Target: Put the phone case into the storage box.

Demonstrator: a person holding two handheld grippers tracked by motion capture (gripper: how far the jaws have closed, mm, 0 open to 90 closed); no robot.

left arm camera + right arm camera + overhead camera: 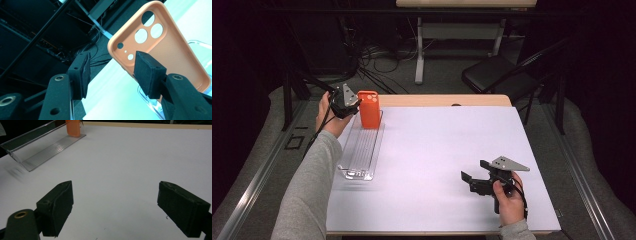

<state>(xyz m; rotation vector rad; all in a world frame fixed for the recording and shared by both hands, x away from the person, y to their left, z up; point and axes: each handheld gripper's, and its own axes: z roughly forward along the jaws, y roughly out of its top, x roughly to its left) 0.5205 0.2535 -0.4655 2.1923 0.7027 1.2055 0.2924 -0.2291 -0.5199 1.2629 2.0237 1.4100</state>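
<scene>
Orange phone case (172,57) — upright, camera cutouts, clear rack (362,150)

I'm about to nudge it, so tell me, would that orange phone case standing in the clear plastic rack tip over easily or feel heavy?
The orange phone case is probably light: it is a thin, hollow shell with camera cutouts. It stands upright at the far end of the clear ribbed plastic rack, so a sideways push would likely topple it. Its textured inside suggests soft rubbery material, likely slightly flexible and not slippery.

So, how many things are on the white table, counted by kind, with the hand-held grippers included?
Orange phone case: 1
Clear plastic tray: 1
Hand-held grippers: 2, left gripper and right gripper
Total: 4
</scene>
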